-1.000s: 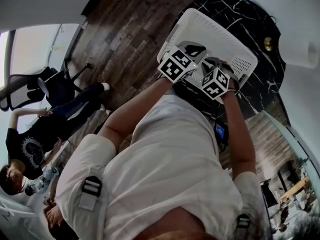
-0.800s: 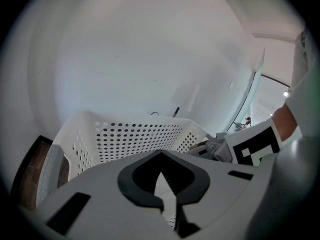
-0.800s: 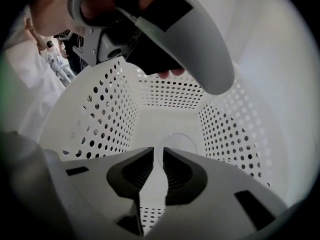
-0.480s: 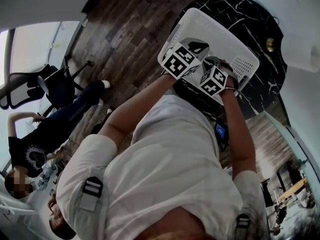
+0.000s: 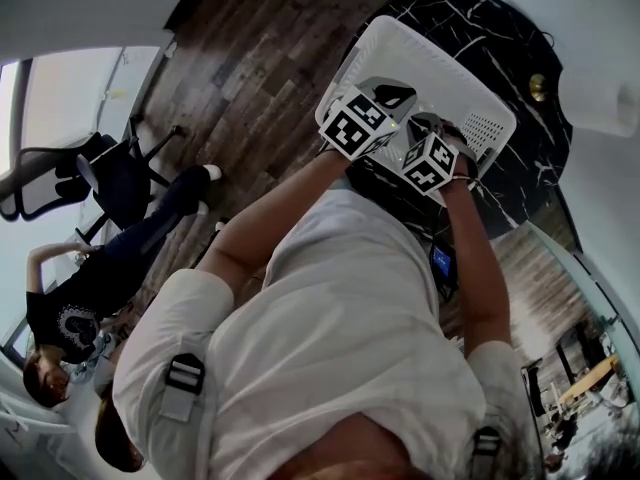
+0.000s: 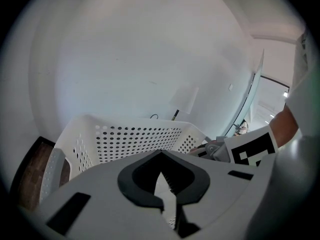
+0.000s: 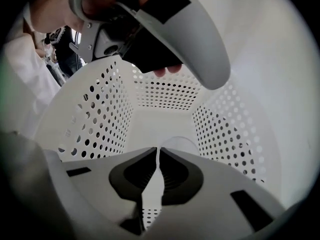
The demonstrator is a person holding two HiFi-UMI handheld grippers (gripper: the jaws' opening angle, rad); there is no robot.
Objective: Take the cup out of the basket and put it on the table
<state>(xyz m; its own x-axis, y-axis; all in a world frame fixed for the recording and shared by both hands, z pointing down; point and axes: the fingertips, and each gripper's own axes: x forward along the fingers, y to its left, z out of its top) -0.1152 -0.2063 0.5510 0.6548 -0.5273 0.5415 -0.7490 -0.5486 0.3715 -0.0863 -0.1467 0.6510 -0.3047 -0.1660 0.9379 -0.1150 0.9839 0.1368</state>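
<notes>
Above the dark marble table, the left gripper and right gripper both have jaws drawn almost together on nothing, so the right should spread wide before lowering around the pale cup just beyond, on the white basket floor

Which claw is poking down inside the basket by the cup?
The right claw: it looks down inside the white basket, the cup just past its tips. The left claw sits higher, looking across the basket's rim.
</notes>
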